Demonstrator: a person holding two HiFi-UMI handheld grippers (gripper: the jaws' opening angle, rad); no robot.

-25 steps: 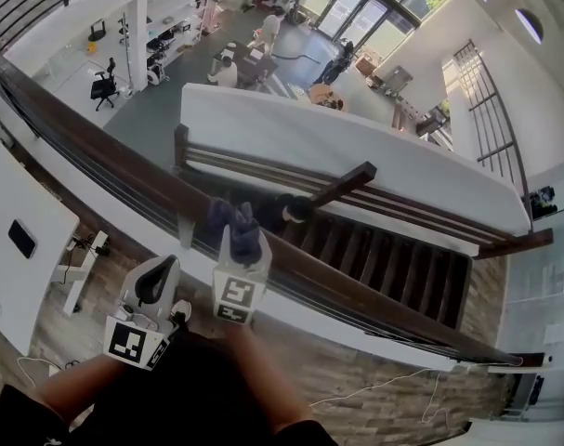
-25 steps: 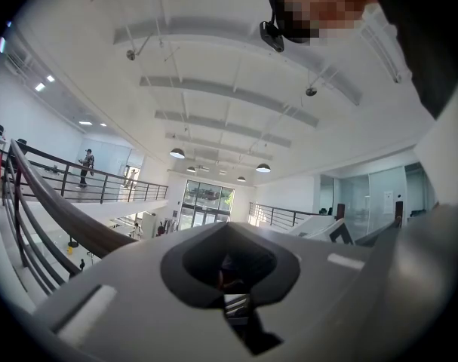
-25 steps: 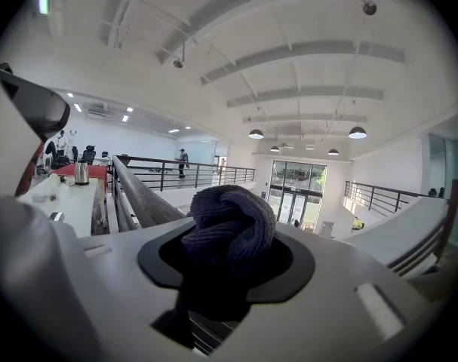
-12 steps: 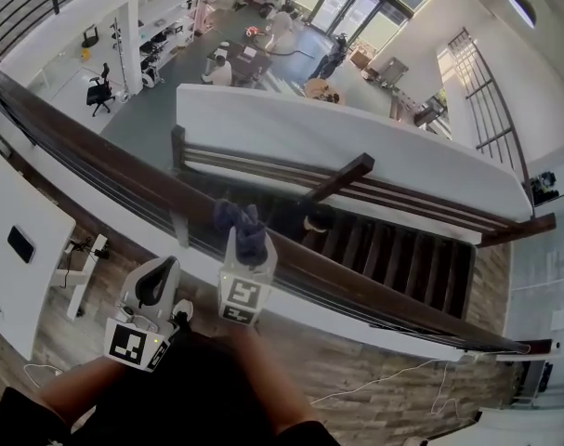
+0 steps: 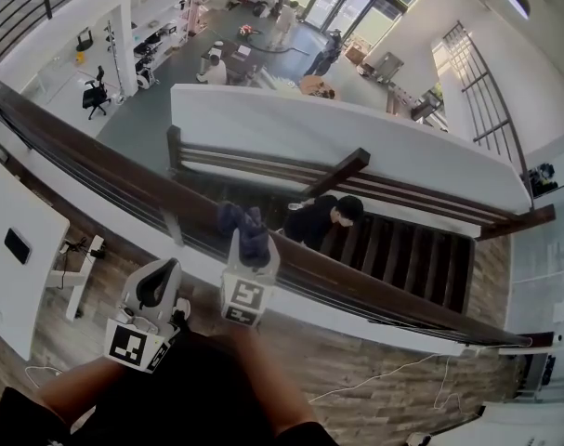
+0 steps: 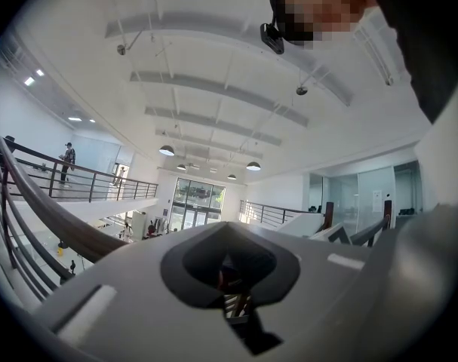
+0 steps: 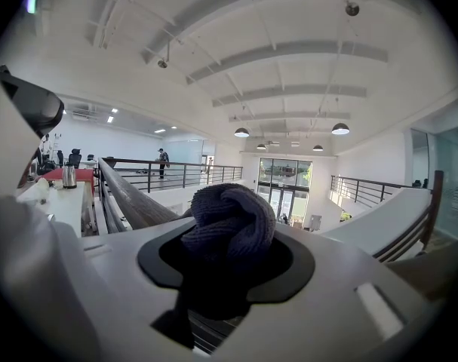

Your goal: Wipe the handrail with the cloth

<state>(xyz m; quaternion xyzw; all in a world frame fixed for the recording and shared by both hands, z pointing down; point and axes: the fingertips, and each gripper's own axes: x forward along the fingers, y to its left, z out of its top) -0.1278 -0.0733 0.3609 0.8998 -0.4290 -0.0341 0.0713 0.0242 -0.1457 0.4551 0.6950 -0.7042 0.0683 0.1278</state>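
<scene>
Your right gripper (image 5: 248, 247) pinches the cloth (image 5: 242, 228), a soft, light knitted wad that will likely squash and drag rather than slide, so grip deep in the bunch (a loose corner could pull free). The cloth sits on the dark wooden handrail (image 5: 105, 161), though the actual contact is hidden beneath the wad. Your left gripper (image 5: 155, 283) hangs near your body, jaws pressed together on nothing; its own view shows mostly housing

left tongs (image 6: 229, 255) closed beside handrail (image 6: 72, 231)

Wooden staircase (image 5: 402, 249), grey floor (image 5: 156, 110), glass entrance (image 5: 351, 7).
</scene>
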